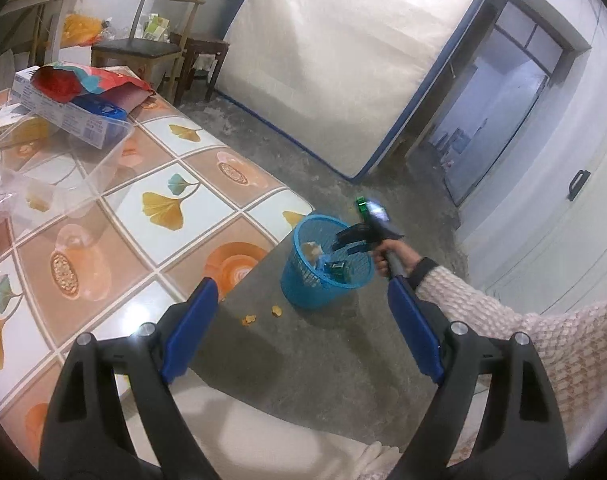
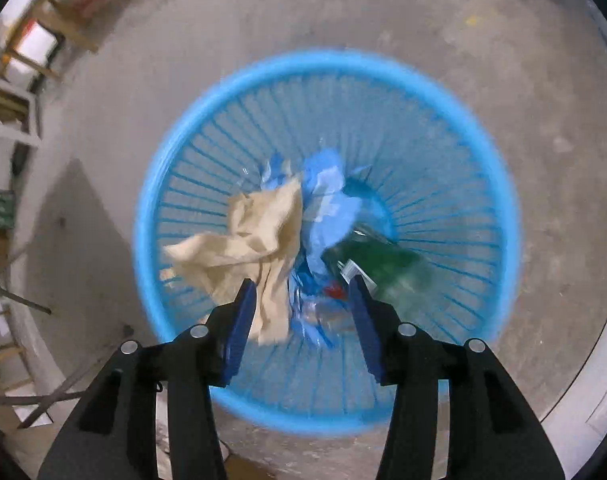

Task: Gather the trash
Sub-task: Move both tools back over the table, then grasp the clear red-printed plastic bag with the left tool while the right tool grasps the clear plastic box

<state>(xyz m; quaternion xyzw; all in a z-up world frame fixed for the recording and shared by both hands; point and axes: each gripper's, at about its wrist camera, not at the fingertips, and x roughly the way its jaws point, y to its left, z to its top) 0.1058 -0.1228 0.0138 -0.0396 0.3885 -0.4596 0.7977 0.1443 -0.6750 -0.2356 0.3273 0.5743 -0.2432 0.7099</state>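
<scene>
Inspector: Concrete floor [image 1: 323, 184] lies bare between the table [image 1: 151, 216] edge at nine o'clock and the leaning mattress [image 1: 343, 52] at twelve.

Clerk: Trash?

Inspector: Crumpled paper [image 2: 247, 236] and wrappers sit inside the blue basket [image 2: 499, 184], just off the table corner.

Clerk: Grippers?

Inspector: Left gripper [image 1: 303, 312] spread wide, empty. Right gripper [image 2: 303, 292] parted over the basket, pads gripping nothing.

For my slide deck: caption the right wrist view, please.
Right gripper open above the blue basket, crumpled beige paper and green packaging inside.
</scene>
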